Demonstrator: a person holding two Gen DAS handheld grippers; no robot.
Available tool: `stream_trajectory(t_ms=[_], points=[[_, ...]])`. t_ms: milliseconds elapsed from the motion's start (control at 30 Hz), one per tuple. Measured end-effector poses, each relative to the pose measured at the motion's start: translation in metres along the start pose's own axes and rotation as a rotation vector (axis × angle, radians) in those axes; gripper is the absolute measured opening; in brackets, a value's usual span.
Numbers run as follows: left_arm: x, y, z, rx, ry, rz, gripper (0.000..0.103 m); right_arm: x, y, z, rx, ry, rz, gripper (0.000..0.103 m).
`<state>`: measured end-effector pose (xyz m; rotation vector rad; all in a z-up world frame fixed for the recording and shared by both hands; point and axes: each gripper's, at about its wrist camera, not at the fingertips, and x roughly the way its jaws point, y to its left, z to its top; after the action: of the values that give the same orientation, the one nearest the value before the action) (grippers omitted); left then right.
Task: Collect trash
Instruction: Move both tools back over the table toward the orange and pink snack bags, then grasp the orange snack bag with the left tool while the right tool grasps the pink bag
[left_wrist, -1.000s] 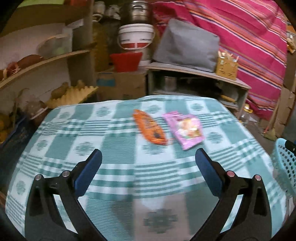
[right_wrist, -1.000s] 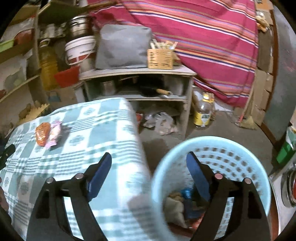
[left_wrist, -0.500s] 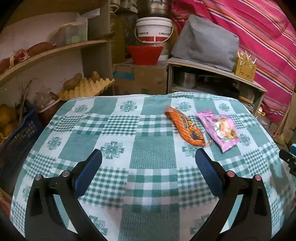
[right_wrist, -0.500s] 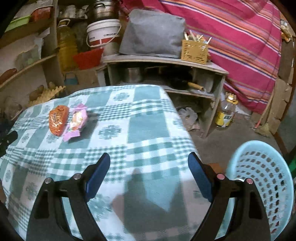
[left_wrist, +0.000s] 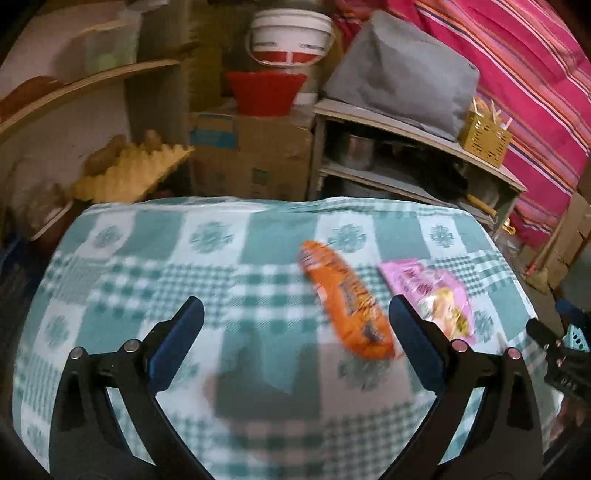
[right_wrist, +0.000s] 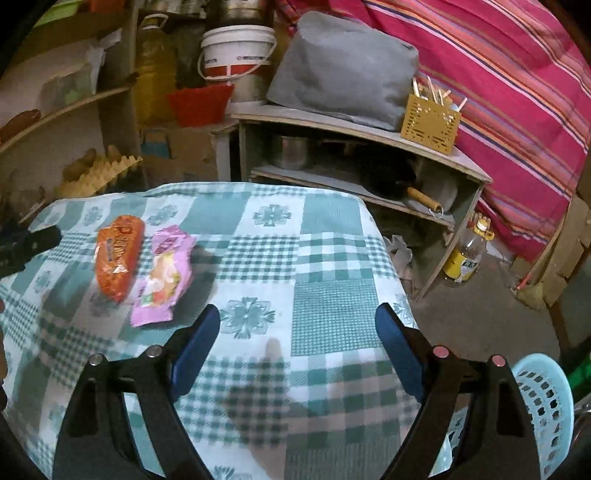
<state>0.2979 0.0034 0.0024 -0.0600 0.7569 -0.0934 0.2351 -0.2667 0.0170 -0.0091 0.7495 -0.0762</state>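
Covering the table, a green checked cloth (right_wrist: 332, 314) fronts cluttered shelves (right_wrist: 354, 129); both tools spread, empty

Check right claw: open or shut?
Open. The right claw has its jaws wide apart over the bare tablecloth, nothing between them; the pink wrapper lies off to its left.

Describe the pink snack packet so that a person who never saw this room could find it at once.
Find the table with the green and white checked cloth in front of the wooden shelves. Two snack packets lie on it close together, side by side. The pink packet is the one nearer the blue basket; its neighbour, the orange packet, is narrower.
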Motion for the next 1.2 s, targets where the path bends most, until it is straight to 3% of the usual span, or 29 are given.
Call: stream_trajectory(t_ms=[133,300,433,533,833,1033,1200], points=[[0.036,-0.017,0.009,0.027,0.07,-0.03,0.088,0.015,-0.01,-0.005,0.036,0.039,0.015,0.084],[0.068,-0.018,0.007,-0.003,0.159,-0.07,0.052,0.023,-0.014,-0.006,0.04,0.051,0.014,0.084],[0.068,-0.015,0.004,-0.012,0.168,-0.102,0.013,0.025,-0.011,-0.004,0.041,0.053,0.024,0.084],[0.058,-0.011,0.003,-0.015,0.161,-0.116,0.0,0.023,-0.006,-0.002,0.042,0.05,0.043,0.084],[-0.007,0.007,-0.024,-0.004,0.114,0.019,0.0,0.008,0.047,0.014,-0.041,0.01,0.092,0.084],[-0.039,0.042,-0.039,-0.069,0.075,0.042,0.0,0.018,0.101,0.017,-0.136,0.053,0.127,0.084],[-0.041,0.058,-0.045,-0.104,0.071,-0.005,0.0,0.047,0.122,0.017,-0.153,0.129,0.127,0.084]])
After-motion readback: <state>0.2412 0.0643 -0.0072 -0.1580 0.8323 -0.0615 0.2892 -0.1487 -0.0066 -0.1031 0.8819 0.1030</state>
